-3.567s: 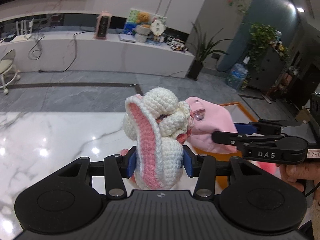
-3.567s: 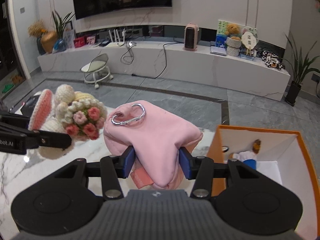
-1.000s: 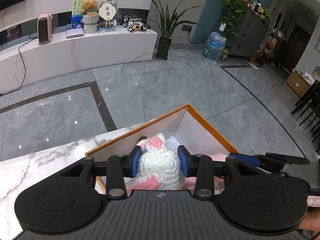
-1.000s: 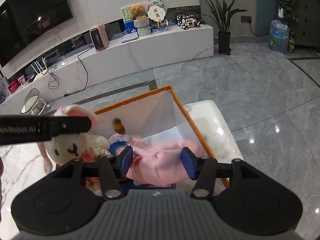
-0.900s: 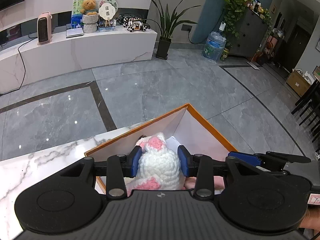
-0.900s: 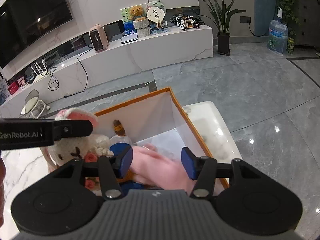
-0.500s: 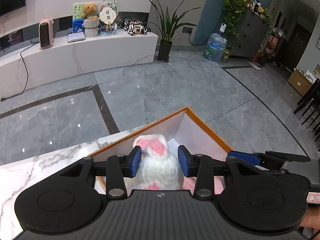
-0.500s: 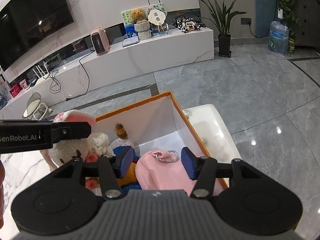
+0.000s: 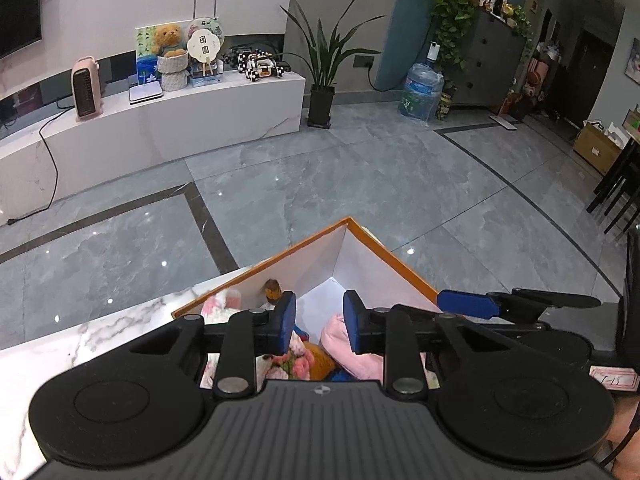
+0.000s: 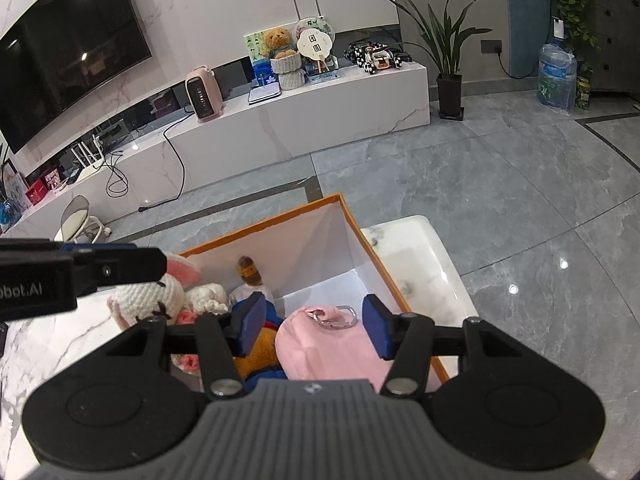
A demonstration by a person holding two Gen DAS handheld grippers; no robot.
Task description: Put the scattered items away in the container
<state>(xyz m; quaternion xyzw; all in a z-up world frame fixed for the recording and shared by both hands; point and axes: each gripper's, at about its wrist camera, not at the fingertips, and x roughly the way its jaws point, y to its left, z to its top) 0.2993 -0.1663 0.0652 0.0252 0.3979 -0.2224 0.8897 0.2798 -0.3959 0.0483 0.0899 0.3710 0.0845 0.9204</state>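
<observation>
Both my grippers hover over orange-rimmed box (image 10: 362, 236) at marble table's (image 10: 416, 248) end. Left gripper (image 9: 316, 322) fingers apart, empty; right gripper (image 10: 314, 326) wide, empty. Crochet bunny (image 10: 150, 294) and pink pouch (image 10: 320, 346) inside. Risk: lifting out, fingers snag pouch carabiner (image 10: 336, 320).

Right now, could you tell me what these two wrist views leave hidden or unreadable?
- Box floor: mostly covered by toys in both views.
- Pink pouch: near end hidden behind the right gripper body, right wrist view.
- Crochet bunny: top hidden behind the left gripper finger, right wrist view.
</observation>
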